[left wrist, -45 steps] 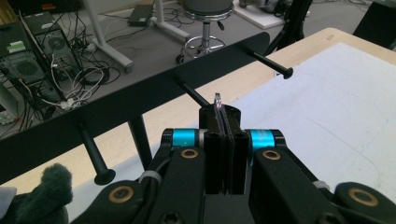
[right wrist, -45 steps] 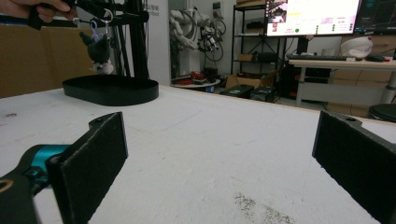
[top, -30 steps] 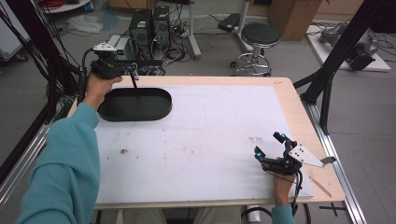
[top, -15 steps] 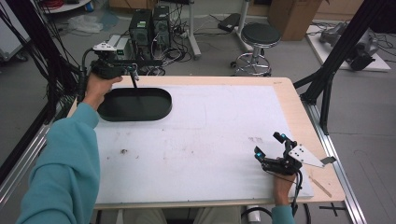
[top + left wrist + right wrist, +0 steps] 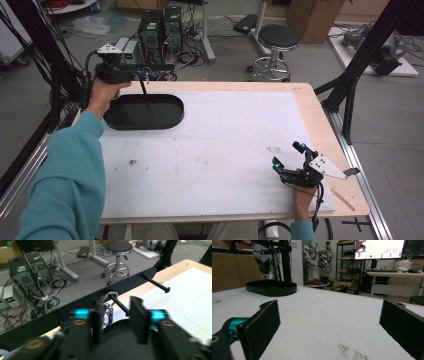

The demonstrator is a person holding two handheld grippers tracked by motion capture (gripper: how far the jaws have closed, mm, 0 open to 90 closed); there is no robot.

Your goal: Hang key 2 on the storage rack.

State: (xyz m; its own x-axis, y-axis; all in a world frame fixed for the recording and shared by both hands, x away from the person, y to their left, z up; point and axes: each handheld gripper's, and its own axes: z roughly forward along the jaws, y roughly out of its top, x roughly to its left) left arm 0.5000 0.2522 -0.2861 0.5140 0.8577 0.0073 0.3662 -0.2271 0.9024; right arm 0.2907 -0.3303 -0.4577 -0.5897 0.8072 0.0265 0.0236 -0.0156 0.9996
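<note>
White matting covers the table [image 5: 215, 165], with a stool [image 5: 279, 37] and computer boxes [image 5: 161, 25] on the floor beyond its far edge. From above, my left gripper [image 5: 142, 70] hovers at about ten o'clock over the black oval tray [image 5: 165, 117]. Its jaws have just been opening; along them I see a silver carabiner ring [image 5: 108, 308] hanging on a black peg [image 5: 120, 305] in the gap between them, with neither pad pressing on it. From my right gripper's view, a small grey plush keychain [image 5: 265, 268] dangles above that tray. My right gripper [image 5: 289, 159] rests near four o'clock with its jaws spread wide and holding nothing.
</note>
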